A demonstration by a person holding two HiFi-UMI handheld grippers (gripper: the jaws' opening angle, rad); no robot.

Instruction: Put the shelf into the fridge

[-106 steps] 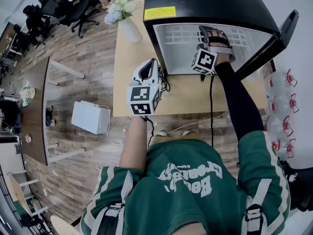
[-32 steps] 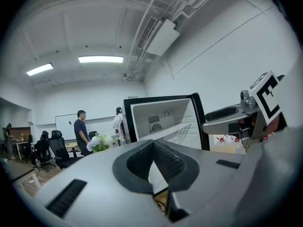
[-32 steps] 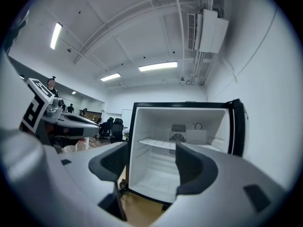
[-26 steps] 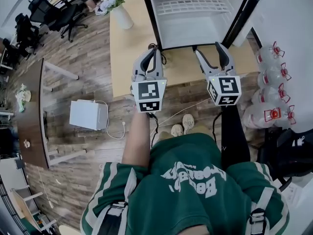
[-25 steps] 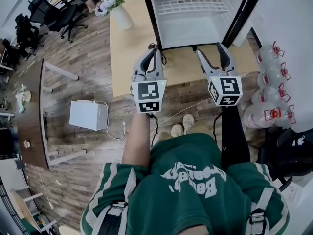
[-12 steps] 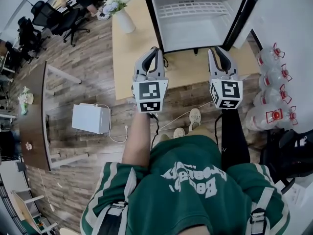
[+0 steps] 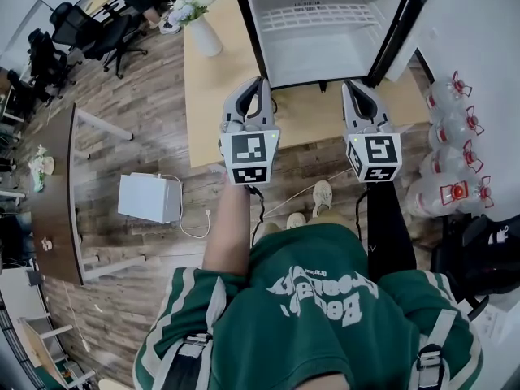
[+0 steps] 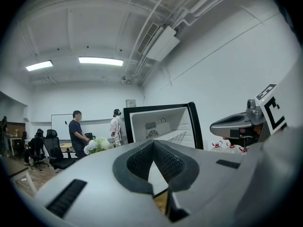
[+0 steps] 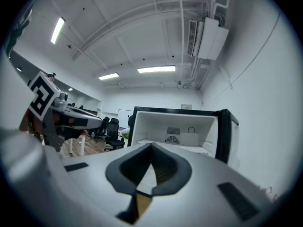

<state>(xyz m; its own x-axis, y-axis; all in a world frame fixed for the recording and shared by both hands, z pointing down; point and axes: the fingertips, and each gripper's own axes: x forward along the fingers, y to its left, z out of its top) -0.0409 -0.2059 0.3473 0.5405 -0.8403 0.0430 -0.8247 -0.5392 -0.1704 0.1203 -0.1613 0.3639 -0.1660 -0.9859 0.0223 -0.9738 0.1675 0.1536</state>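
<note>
Left tongs [image 7: 260, 84] are sitting fully together with nothing between the pads; the left gripper view [image 8: 154, 142] is showing the two pads meeting in a tight V. Right tongs [image 7: 352, 86] are closing down to pad-on-pad contact, also on nothing, as the right gripper view [image 9: 151, 146] is showing. Both are hovering side by side over the front part of the desk [image 7: 213, 96], pointing at the fridge [image 7: 253, 35] but not touching it. Neither is carrying anything. The shelf [image 7: 325, 13] is lying inside the fridge cavity as a white wire grid spanning wall to wall, apparently level, in the upper part of the compartment; the right gripper view is showing it [image 9: 199, 148] as a flat white plane below the rear fan grille. The door [image 7: 413, 21] is standing wide open on the right. Judging from this, the placing is looking done: shelf in, tongs free and clear of it. Whether it is seating fully on its side rails is not checkable from here. Nothing obvious is remaining except maybe shutting the door, which the task is not asking for.
</note>
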